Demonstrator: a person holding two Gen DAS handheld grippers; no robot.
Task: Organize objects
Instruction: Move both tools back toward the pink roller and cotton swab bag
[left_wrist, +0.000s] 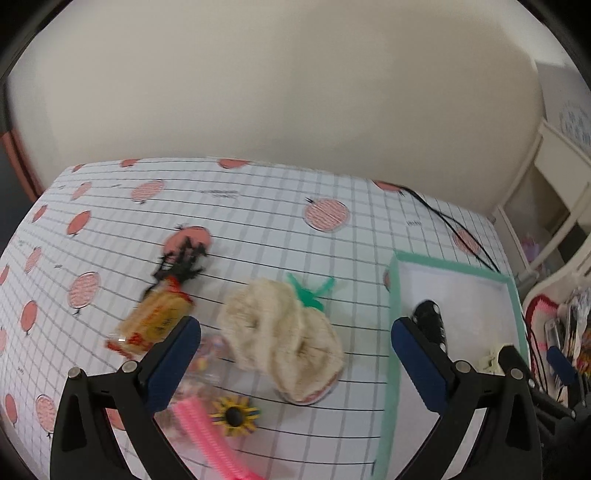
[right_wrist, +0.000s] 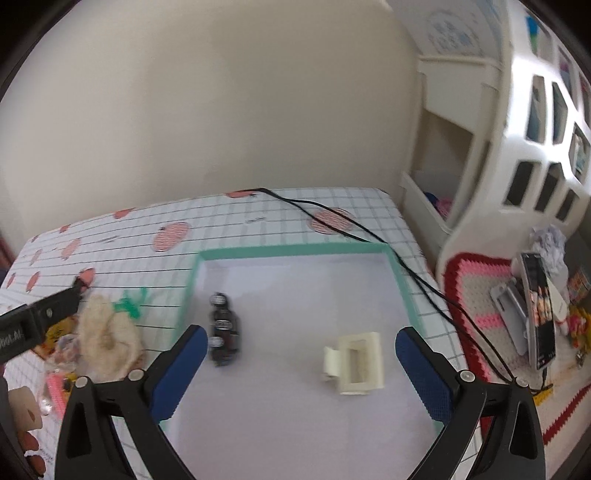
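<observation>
Clutter is seen from the left wrist: the left tongs (left_wrist: 295, 354) are held wide apart and empty above a cream knitted scrunchie (left_wrist: 280, 332) on the table (left_wrist: 258, 206), with a snack packet (left_wrist: 155, 317), a black claw clip (left_wrist: 181, 262), a sunflower clip (left_wrist: 234, 415) and a pink comb (left_wrist: 210, 439) lying nearby. From the right wrist, the right tongs (right_wrist: 301, 363) are likewise spread and empty over the green-rimmed tray (right_wrist: 295, 251), in which a black polka-dot clip (right_wrist: 223, 341) and a cream rectangular clip (right_wrist: 356, 363) are lying well apart.
</observation>
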